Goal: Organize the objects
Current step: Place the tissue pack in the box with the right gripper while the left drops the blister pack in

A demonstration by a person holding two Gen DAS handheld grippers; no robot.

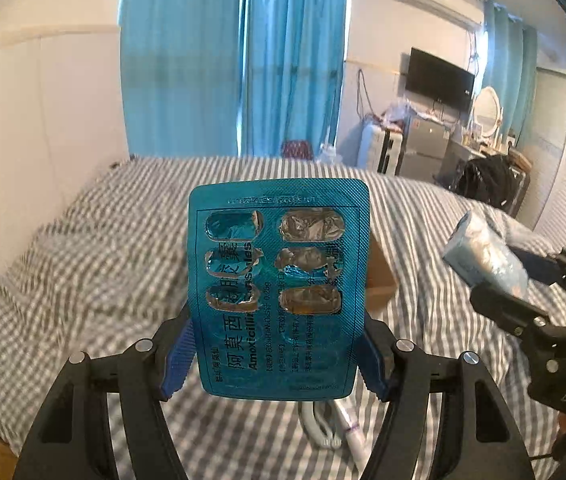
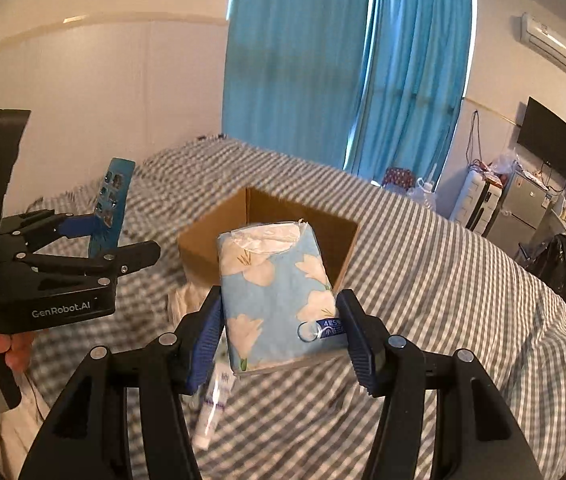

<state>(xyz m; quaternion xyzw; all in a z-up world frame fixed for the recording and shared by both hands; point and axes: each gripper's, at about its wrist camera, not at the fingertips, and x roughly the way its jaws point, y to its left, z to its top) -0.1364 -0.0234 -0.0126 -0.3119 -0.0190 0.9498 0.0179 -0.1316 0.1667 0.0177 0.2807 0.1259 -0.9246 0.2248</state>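
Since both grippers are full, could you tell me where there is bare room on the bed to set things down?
The checked bedspread lies bare right of the cardboard box, and far left toward the wall. It is crowded near the grippers, where a white tube and white cloth lie before the box.

Teal curtains (image 2: 347, 72), checked bed (image 2: 443, 264), wall television (image 2: 551, 140), white walls (image 2: 103, 88)

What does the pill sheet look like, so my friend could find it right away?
Start at the big bed with the grey checked cover and find the brown cardboard box on it. In front of the box, the left hand-held gripper holds the pill sheet upright. It is flat, shiny teal foil with torn-open pockets, unlike the soft flowery tissue pack in the right hand-held gripper.
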